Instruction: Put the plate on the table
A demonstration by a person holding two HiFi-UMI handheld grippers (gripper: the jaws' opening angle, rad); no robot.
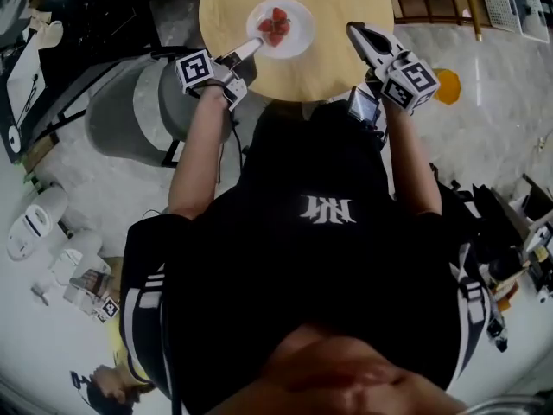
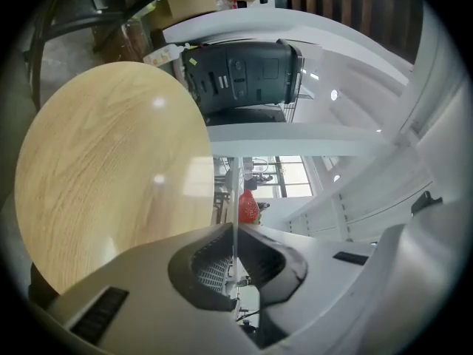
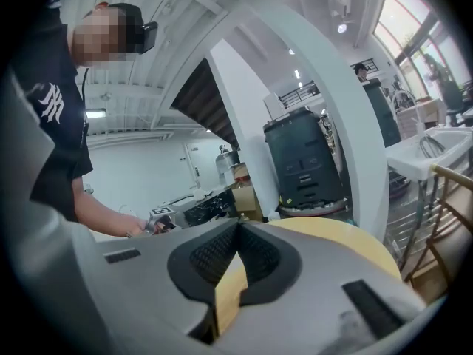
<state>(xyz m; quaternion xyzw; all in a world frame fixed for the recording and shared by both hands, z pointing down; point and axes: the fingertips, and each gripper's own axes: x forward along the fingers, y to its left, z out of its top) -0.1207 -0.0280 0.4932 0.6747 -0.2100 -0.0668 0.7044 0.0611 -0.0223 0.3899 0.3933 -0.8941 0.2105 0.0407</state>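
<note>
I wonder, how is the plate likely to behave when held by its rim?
Probably stiff: the plate shows no sag with the left tool pinching only its thin rim. Its smooth white surface may slip. Held at one edge, it could tilt and shed the red food.

Fruit (image 1: 276, 26) on plate (image 1: 299, 17) — above table (image 1: 324, 69)
</note>
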